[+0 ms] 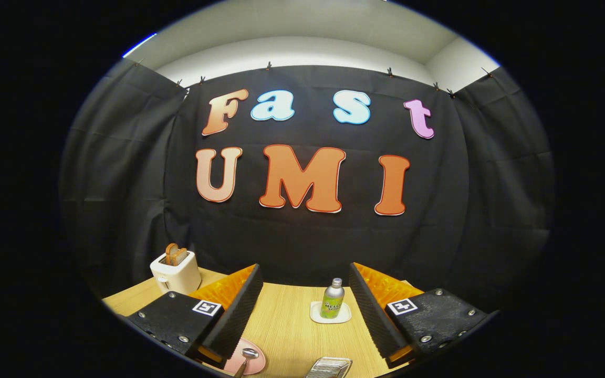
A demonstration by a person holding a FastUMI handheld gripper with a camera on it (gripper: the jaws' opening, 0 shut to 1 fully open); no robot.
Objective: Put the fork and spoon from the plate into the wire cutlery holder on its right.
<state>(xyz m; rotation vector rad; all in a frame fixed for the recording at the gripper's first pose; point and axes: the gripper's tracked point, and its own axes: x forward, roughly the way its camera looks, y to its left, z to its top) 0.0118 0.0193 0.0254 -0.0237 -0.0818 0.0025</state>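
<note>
My gripper point(302, 294) is held high over the wooden table point(287, 325), its two fingers wide apart with nothing between them. Low down near the left finger lies a pink plate point(252, 363), and a spoon point(246, 357) rests on it with its bowl pointing away from me. The fork is hidden from me. To the right of the plate, below the gap between the fingers, the top rim of the wire cutlery holder point(329, 366) shows.
A small green bottle point(332, 299) with a silver cap stands on a white coaster point(330, 313) beyond the fingers. At the table's back left corner stands a white toaster point(175, 273) with toast slices in it. Black cloth walls close the booth.
</note>
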